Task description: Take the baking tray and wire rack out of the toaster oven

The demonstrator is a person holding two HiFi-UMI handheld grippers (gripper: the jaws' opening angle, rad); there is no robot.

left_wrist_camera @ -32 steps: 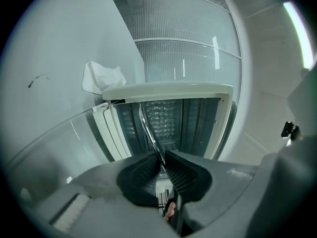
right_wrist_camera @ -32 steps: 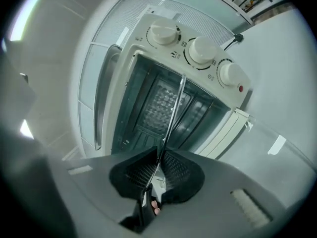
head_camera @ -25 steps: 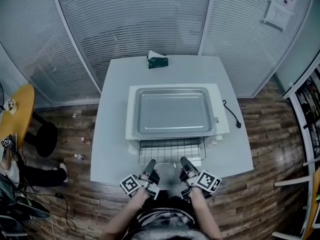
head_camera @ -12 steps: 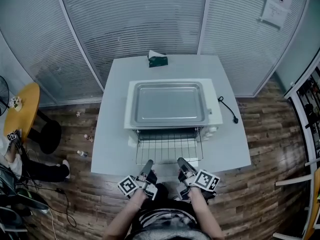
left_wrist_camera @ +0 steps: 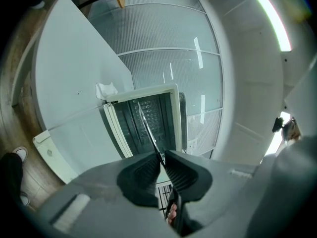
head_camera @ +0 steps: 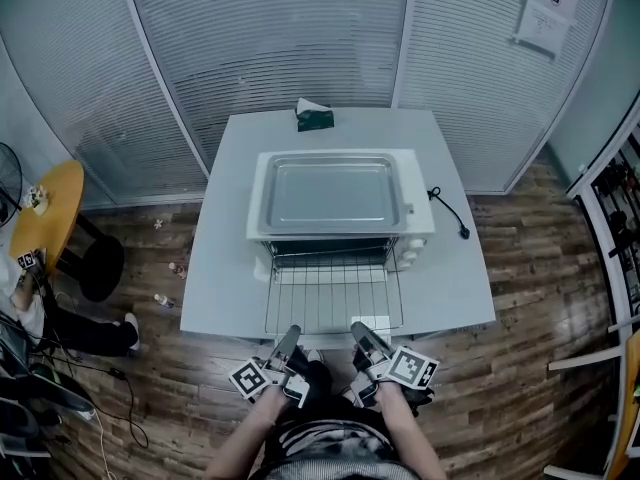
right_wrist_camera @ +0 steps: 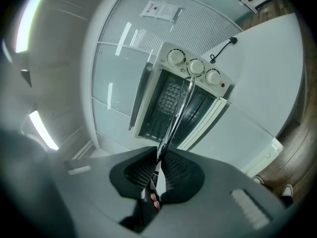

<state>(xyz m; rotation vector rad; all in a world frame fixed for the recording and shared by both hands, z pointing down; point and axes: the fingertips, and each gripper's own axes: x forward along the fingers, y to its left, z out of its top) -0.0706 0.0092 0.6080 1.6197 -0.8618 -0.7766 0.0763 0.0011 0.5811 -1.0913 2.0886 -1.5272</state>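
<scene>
A white toaster oven (head_camera: 418, 230) stands on the white table (head_camera: 228, 268) with its door folded down. The baking tray (head_camera: 325, 193) lies on the oven's roof. The wire rack (head_camera: 333, 298) sticks well out of the oven mouth, level over the door. My left gripper (head_camera: 290, 336) is shut on the left part of the rack's near edge, and my right gripper (head_camera: 357, 330) on the right part. In the left gripper view the rack (left_wrist_camera: 148, 130) is a thin edge-on line running from the closed pads (left_wrist_camera: 181, 170) into the oven cavity. The right gripper view shows the same rack (right_wrist_camera: 176, 115) between its pads (right_wrist_camera: 176, 170).
A green tissue pack (head_camera: 316, 119) sits at the table's far edge. The black power cord (head_camera: 447, 213) trails right of the oven. Blind-covered glass partitions stand behind. A yellow round table (head_camera: 40, 218) and a seated person's leg (head_camera: 90, 333) are at the left.
Both grippers have drawn back toward me with the wire rack, and more of it now shows outside the oven. The baking tray has stayed on the oven's roof.
</scene>
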